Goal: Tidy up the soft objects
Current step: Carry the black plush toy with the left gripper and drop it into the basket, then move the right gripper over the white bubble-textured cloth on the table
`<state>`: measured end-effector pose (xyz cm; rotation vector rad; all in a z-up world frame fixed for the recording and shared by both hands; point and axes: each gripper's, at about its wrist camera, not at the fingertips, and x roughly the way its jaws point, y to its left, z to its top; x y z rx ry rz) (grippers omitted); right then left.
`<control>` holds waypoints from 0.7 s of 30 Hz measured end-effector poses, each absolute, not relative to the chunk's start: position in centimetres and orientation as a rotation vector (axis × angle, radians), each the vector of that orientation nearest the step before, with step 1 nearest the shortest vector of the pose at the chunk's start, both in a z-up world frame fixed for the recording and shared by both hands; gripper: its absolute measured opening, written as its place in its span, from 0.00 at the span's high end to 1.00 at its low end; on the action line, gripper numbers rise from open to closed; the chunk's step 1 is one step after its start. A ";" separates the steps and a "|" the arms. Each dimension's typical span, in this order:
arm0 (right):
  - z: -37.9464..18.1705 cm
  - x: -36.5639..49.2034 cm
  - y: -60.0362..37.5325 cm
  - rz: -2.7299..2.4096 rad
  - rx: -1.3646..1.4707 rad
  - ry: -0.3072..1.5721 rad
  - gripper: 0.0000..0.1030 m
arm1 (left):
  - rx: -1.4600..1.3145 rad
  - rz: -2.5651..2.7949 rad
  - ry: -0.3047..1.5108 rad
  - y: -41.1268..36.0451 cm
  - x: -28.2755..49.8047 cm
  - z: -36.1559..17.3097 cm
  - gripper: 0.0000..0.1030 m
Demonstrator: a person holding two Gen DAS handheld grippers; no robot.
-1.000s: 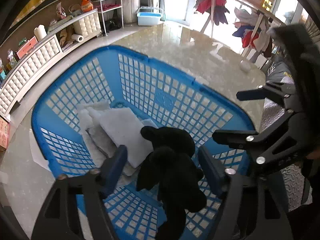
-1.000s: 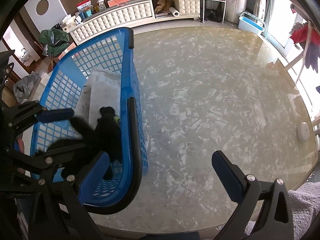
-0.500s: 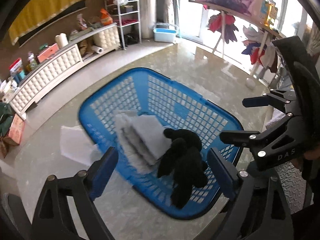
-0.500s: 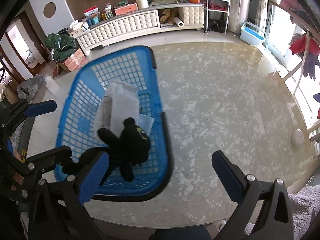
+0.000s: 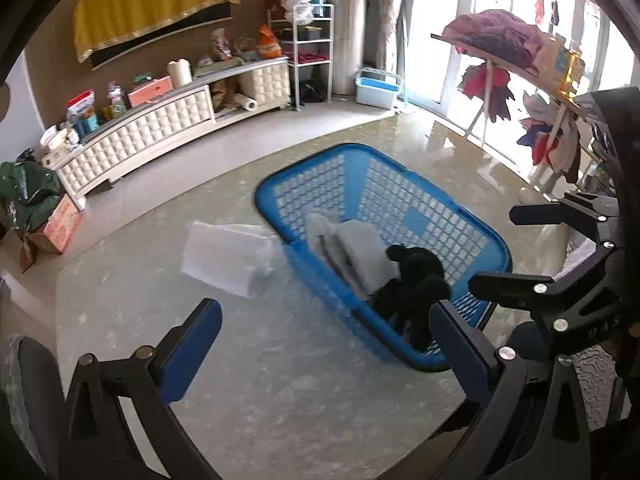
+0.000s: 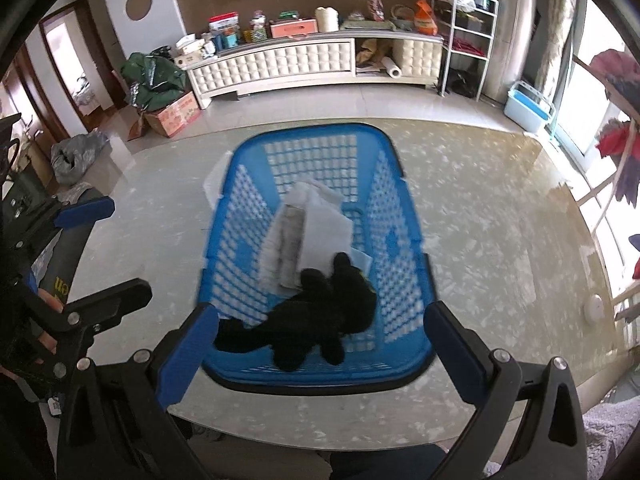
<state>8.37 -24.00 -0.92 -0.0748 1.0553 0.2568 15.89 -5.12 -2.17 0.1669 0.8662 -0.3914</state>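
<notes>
Blue plastic basket (image 6: pixel 404 216) sits on the marble table (image 6: pixel 500 220) straight ahead of the right gripper (image 6: pixel 316 352), whose fingers are spread wide and hold nothing. Inside it, the black plush toy (image 6: pixel 320 316) lies at the end nearest that gripper, against folded white cloths (image 6: pixel 316 224). The left gripper (image 5: pixel 320 352) is likewise released and empty; the basket (image 5: pixel 404 196) lies ahead to its right, a white sheet (image 5: pixel 224 256) ahead on the table

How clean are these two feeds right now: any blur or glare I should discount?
Left wrist view: the blue plastic mesh basket has a smeared near rim, motion blur; the windows blow out at top right. Right wrist view: basket edges slightly soft, the black plush toy reads as a detail-less dark mass; window glare on the glossy marble tabletop.
</notes>
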 end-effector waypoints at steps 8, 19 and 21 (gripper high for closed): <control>-0.9 8.4 -20.7 0.302 -0.118 1.045 0.00 | 0.137 -0.317 0.828 -1.1 14.6 -1.5 0.00; -1.8 10.0 -16.5 0.356 -0.189 1.045 0.00 | 0.062 -0.235 0.824 3.4 14.0 -1.8 0.00; -2.0 10.2 -15.4 0.364 -0.198 1.049 0.00 | 0.054 -0.217 0.825 4.3 14.0 -2.0 0.00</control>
